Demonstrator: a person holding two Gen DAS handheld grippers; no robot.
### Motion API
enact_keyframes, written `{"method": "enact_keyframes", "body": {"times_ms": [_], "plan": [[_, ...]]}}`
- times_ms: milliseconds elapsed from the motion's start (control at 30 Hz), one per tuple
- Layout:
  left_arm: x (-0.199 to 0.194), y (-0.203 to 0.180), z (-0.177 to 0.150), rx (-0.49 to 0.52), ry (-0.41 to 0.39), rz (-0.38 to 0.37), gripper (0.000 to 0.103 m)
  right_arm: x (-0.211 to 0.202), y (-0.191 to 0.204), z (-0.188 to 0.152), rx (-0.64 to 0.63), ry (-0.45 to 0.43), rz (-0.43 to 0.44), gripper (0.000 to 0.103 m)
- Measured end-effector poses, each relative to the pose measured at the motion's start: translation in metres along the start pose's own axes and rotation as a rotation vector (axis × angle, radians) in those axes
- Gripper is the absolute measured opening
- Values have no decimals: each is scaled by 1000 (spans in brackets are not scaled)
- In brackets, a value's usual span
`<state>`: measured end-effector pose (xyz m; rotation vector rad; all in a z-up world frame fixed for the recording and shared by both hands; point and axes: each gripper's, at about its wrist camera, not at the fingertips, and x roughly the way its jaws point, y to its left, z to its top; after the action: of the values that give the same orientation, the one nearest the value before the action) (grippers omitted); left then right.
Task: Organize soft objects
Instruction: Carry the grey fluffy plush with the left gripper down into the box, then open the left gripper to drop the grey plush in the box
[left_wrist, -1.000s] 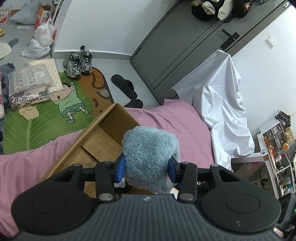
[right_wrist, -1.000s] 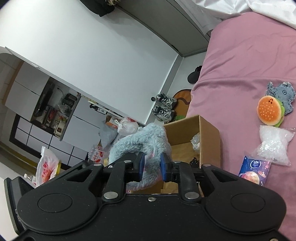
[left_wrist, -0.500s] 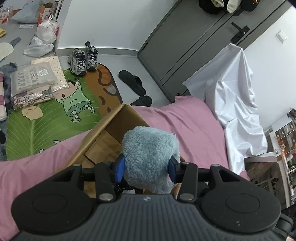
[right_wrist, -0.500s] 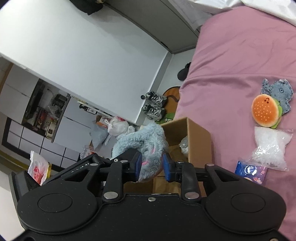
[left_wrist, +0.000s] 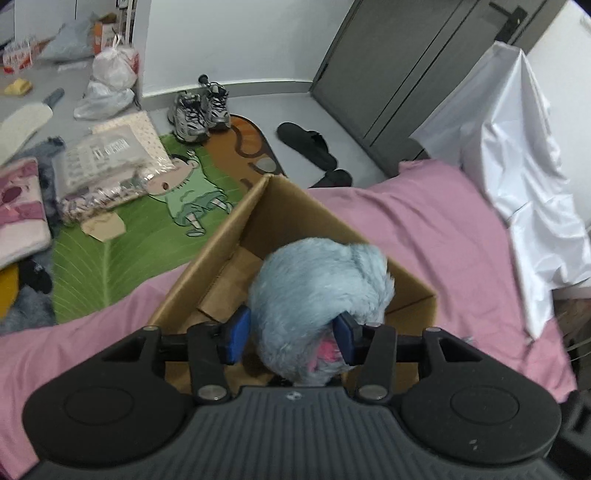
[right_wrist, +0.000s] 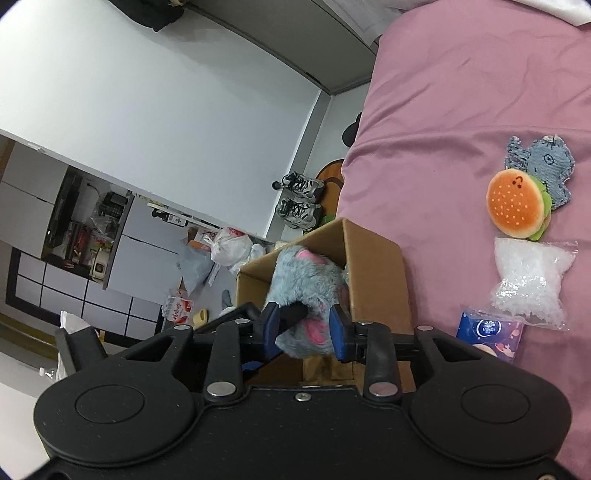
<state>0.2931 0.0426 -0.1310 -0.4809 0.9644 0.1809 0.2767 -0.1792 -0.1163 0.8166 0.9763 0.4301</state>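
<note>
A fluffy blue-grey plush toy (left_wrist: 317, 280) with pink patches hangs over the open cardboard box (left_wrist: 280, 218) on the pink bed (left_wrist: 424, 229). My left gripper (left_wrist: 291, 336) is shut on it, blue pads pressed into the fur on both sides. In the right wrist view the plush toy (right_wrist: 306, 277) dips into the box (right_wrist: 373, 269) mouth. My right gripper (right_wrist: 304, 328) has the toy's lower end between its pads, which still touch the fur while the jaws are opening. The box floor under the toy is hidden.
To the right of the box on the bed lie a burger plush (right_wrist: 515, 206), a denim toy (right_wrist: 546, 162), a clear plastic bag (right_wrist: 532, 277) and a blue tissue pack (right_wrist: 487, 332). Beyond the bed edge are a green rug (left_wrist: 103, 258), shoes (left_wrist: 199, 110) and bags.
The plush toy has come down toward the box and now reaches into its opening. The right jaws stand wider than before. The left wrist view has tipped further down.
</note>
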Motion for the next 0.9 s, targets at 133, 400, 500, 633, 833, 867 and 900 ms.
{"method": "enact_keyframes", "body": {"times_ms": [133,400,500,633,833,867,900], "plan": [[0,-7,-1,21,5,28,48,-1,0,1,6,-1,6,32],[-22,-11,1,44,-57,60,78,-4,-3,4,17,-12,12,36],[-30,-12,3,48,-66,56,78,-6,-2,4,12,-16,16,37],[-43,-9,2,40,-80,50,78,-12,2,2,-1,-31,20,41],[-65,-5,0,34,-102,40,79,-22,5,2,-36,-48,2,54],[-70,-4,-1,35,-110,40,79,-23,6,2,-41,-50,1,59],[-74,-4,-1,36,-117,38,80,-25,6,2,-47,-54,0,63]]}}
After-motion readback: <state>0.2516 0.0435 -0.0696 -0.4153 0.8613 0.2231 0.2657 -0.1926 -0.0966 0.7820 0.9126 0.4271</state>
